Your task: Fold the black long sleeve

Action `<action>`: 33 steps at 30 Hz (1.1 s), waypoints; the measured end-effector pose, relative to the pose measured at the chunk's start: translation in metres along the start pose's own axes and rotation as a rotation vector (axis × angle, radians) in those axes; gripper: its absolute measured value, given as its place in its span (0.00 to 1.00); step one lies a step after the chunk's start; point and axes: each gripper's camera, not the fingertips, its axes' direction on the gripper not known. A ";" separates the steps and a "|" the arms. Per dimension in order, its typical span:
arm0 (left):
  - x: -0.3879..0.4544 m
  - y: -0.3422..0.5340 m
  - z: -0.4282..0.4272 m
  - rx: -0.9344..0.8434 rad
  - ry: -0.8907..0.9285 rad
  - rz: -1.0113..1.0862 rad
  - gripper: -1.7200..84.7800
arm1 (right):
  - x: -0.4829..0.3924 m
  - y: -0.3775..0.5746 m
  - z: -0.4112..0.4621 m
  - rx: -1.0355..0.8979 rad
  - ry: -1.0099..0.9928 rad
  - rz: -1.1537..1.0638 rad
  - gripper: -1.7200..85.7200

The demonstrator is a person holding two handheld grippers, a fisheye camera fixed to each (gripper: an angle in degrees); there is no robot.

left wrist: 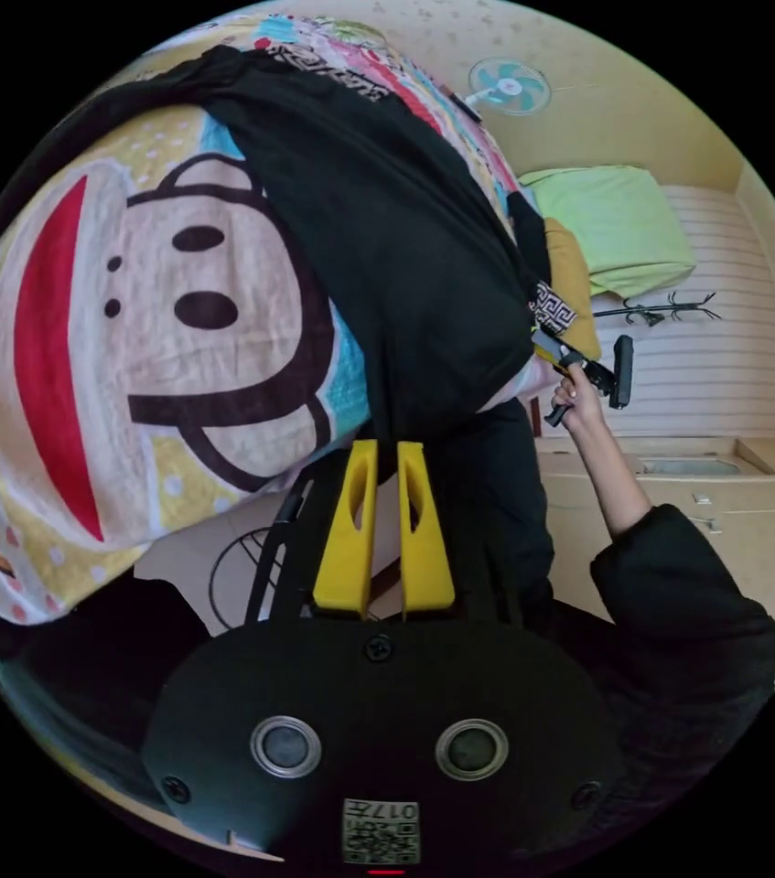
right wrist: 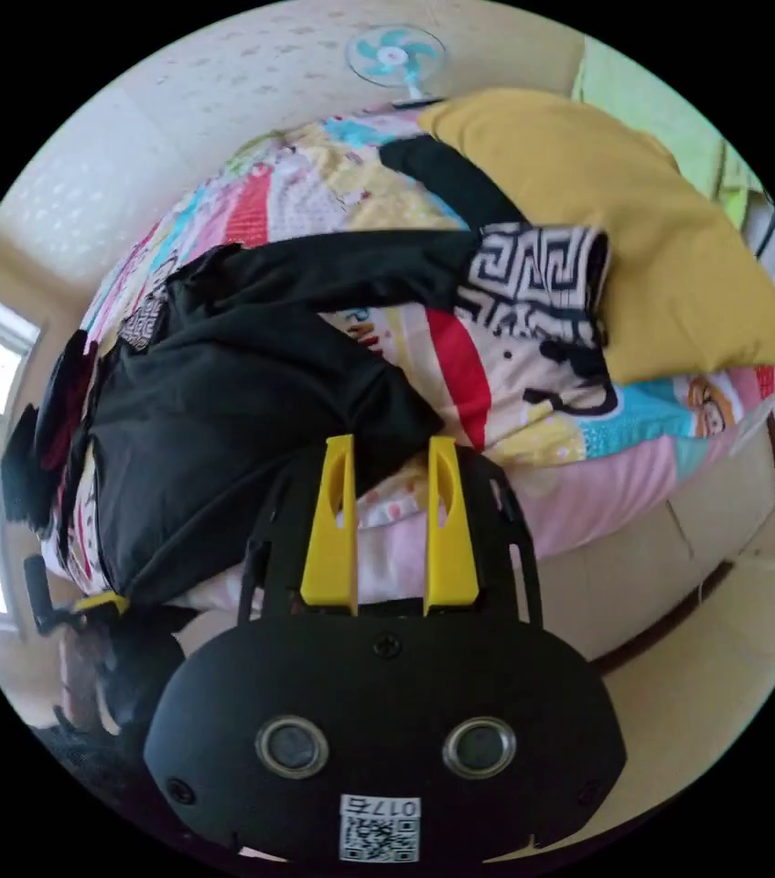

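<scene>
Plainly, the black long sleeve (right wrist: 222,430) lay spread across the bed's cartoon quilt (left wrist: 131,366), its body toward the bed's near edge and one sleeve running away toward the patterned cuff (right wrist: 533,274) beside the yellow pillow (right wrist: 643,238). The left gripper (left wrist: 387,457) stood at the hem, jaws nearly closed; whether cloth sat between them could not be told. The right gripper (right wrist: 392,457) hung at the near edge, jaws parted, holding nothing, just beside the garment's corner. The far sleeve was hidden by folds
</scene>
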 end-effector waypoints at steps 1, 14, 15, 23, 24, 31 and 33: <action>-0.003 0.007 -0.009 0.013 0.042 0.015 0.05 | -0.002 0.003 -0.012 -0.040 -0.037 -0.057 0.07; -0.025 0.168 -0.123 0.120 0.030 -0.072 0.09 | 0.022 0.147 -0.086 -0.200 -0.181 -0.091 0.04; -0.038 0.175 -0.137 0.182 -0.049 -0.135 0.12 | 0.024 0.148 -0.084 -0.206 -0.192 -0.086 0.04; -0.082 0.144 -0.190 0.356 -0.513 -0.137 0.17 | 0.010 0.109 -0.091 -0.117 -0.407 -0.135 0.04; -0.092 0.126 -0.176 0.282 -0.569 -0.117 0.17 | 0.006 0.104 -0.091 -0.117 -0.422 -0.142 0.04; -0.113 0.154 -0.270 0.273 -0.312 0.000 0.02 | -0.031 0.095 -0.094 -0.144 -0.476 -0.215 0.04; -0.136 0.189 -0.323 0.380 -0.131 -0.027 0.02 | -0.033 0.099 -0.090 -0.174 -0.437 -0.222 0.04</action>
